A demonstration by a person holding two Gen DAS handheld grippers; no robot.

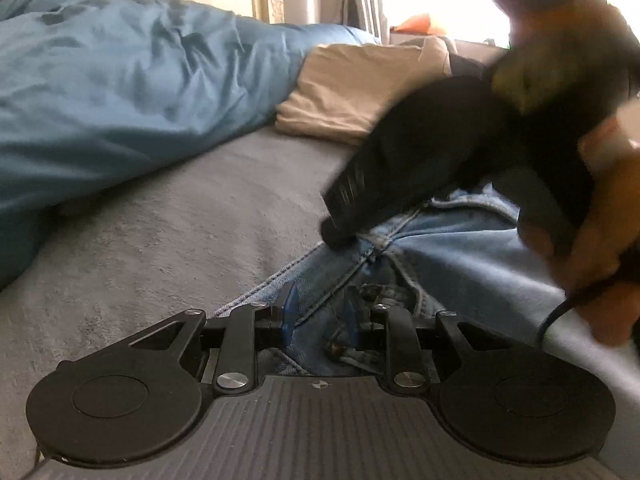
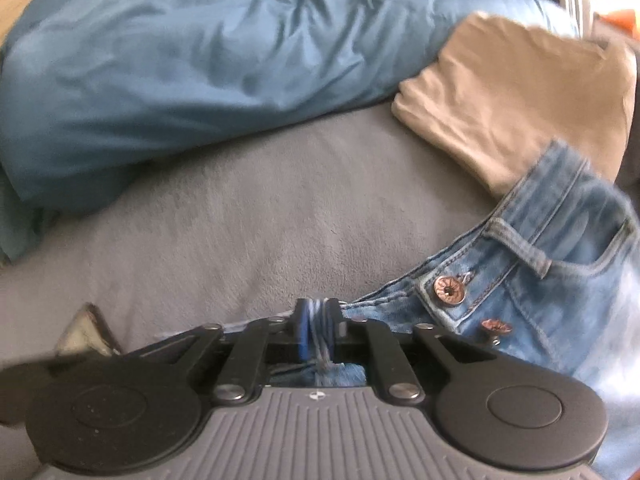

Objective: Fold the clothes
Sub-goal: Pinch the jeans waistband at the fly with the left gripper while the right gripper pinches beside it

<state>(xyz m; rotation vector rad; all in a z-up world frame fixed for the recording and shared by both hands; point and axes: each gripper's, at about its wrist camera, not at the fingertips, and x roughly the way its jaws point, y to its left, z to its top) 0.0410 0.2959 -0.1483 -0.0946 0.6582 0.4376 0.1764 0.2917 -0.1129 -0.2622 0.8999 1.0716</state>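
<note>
Jeans (image 2: pixel 560 280) on bed (image 2: pixel 260 220); right gripper (image 2: pixel 316 320) fingers pinching denim edge, left gripper (image 1: pixel 320 312) fingers parted over fly. Mid-fold; next needs left grip.

Right gripper (image 2: pixel 317 330) fingers (image 2: pixel 303 332) pinched on jeans (image 2: pixel 560 280) edge, grey bedspread (image 2: pixel 260 232) beneath.

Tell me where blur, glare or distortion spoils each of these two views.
Left wrist view: the window is blown out to white, and the right gripper and the hand holding it smear with motion. Right wrist view: soft overall, the jeans washed pale at the right edge; fisheye bends the blue duvet.
</note>
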